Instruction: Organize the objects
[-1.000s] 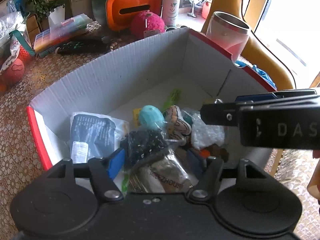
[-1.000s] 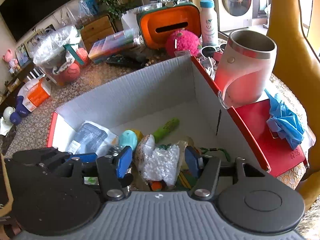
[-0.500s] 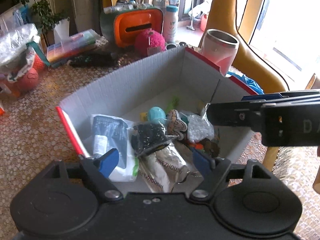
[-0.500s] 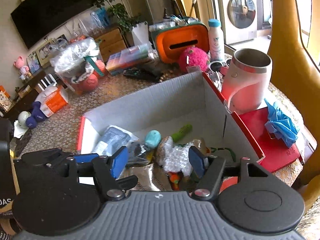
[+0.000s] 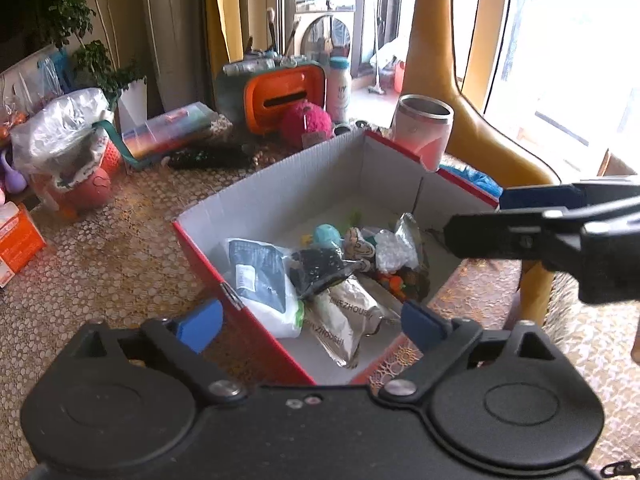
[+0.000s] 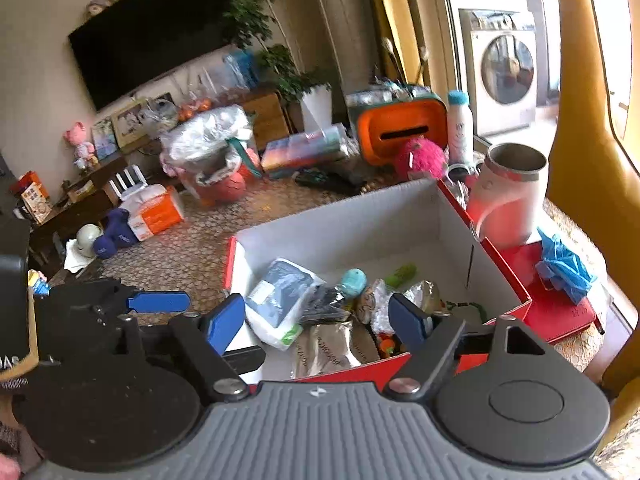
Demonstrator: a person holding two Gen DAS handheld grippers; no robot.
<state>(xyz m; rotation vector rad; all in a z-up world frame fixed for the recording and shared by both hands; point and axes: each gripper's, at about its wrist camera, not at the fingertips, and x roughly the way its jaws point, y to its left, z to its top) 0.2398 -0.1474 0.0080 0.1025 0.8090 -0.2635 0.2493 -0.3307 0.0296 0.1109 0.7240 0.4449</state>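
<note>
Both my grippers are above the near edge of the red box (image 5: 208, 254), pointing into it. L gripper (image 5: 310, 322): jaws spread wide, nothing btwn the blue pads (image 5: 199, 324), one pad over the tablecloth (image 5: 120, 240) outside the box's left wall, the other over the box's near right corner. R gripper (image 6: 318, 322): also spread wide & empty, blue pads either side of the pile inside. Box is open-topped w/ white corrugated inner walls. Contents are bunched toward the near end: dark blue/white pouch (image 5: 260, 276) on the left, a black speckled bag (image 5: 320, 268) just beside it, silver foil packs (image 5: 344, 320) nearest me, a teal egg-shaped item (image 6: 354, 280), a clear crinkly bag (image 5: 390, 248), a green toy (image 6: 400, 272) lying further back on the bare box floor. Behind the box's far right corner stands a pink/white steel cup (image 6: 508, 196); blue gloves (image 6: 564, 266) sit on a red lid (image 6: 552, 312) to the right. Orange tissue box (image 5: 282, 98) & pink fuzzy ball (image 5: 306, 124) at the table's back.
</note>
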